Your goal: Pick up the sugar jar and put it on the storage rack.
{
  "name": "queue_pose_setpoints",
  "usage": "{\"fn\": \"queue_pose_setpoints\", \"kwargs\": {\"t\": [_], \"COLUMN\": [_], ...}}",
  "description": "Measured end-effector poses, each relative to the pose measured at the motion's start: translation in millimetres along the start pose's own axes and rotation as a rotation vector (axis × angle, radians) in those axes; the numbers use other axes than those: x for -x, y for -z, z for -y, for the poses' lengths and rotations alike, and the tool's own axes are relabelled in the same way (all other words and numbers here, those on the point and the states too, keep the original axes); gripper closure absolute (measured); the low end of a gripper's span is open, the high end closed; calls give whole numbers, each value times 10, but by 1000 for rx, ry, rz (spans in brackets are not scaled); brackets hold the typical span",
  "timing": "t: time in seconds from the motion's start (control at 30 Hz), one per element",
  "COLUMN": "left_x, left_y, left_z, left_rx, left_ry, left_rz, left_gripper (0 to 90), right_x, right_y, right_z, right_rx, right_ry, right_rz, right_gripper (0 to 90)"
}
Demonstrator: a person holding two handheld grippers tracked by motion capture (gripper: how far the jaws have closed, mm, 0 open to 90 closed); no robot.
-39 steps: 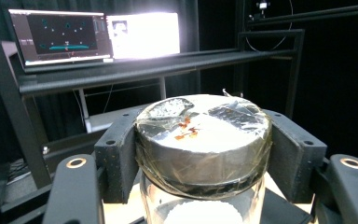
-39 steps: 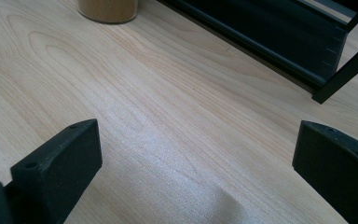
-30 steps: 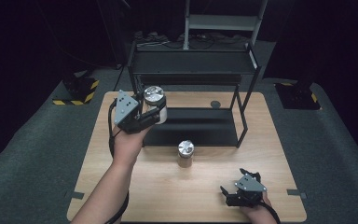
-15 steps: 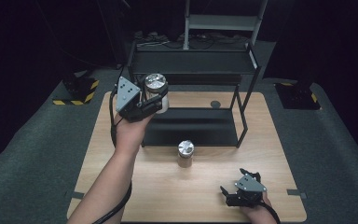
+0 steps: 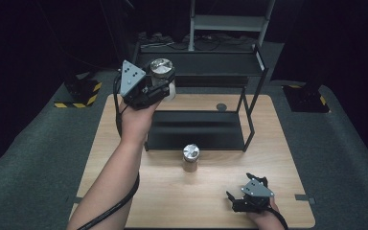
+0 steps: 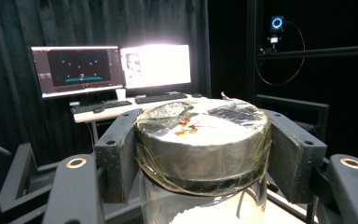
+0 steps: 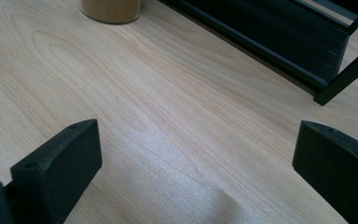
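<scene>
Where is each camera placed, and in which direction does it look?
High view: above the person's side, facing forward and down on the table; both forearms, left gripper holding a jar, right gripper.
Left gripper view: on the left gripper, looking along its jaws clamped on the jar's lid.
Right gripper view: on the right gripper, looking down at the table; open jaws.
Shared: the black rack, the second jar.

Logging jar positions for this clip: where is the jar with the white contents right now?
In the high view, the jar with white contents is off the table, clamped at its lid by the left gripper, at the left front corner of the black shelf rack.
</scene>
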State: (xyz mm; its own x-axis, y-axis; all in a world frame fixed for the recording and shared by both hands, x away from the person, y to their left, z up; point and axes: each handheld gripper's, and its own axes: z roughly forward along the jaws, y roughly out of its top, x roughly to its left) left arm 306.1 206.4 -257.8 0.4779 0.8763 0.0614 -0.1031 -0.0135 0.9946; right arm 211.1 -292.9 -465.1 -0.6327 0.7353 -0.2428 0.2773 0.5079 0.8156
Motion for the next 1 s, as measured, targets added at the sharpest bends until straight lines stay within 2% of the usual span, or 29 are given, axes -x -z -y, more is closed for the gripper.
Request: {"fn": "queue_pose_setpoints", "kwargs": {"t": [0.23,0.4,0.67,0.93,1.0], "left_x": [19,6,-47,-127,-136], "left_y": [-135,-242,-407,-546,-582], "left_z": [-105,-136,-175,-182,-192], "left_rx": [4,1,-4,0,-3], "left_ry": [-20,-18,-7,26,20], "left_rz": [-17,-34,-66,-101,-109], "left_gripper": [344,344,344,344,344], "right_x": [5,11,8,25,29], "right_y": [-2,1,2,9,10], "right_z": [1,3,9,19,21], "right_rx": [1,2,5,10,11], "right_ry": [-3,0,5,-11,-15], "right_rz": [-4,-6,-6,-11,-11], "right_gripper": [4,4,4,4,4]}}
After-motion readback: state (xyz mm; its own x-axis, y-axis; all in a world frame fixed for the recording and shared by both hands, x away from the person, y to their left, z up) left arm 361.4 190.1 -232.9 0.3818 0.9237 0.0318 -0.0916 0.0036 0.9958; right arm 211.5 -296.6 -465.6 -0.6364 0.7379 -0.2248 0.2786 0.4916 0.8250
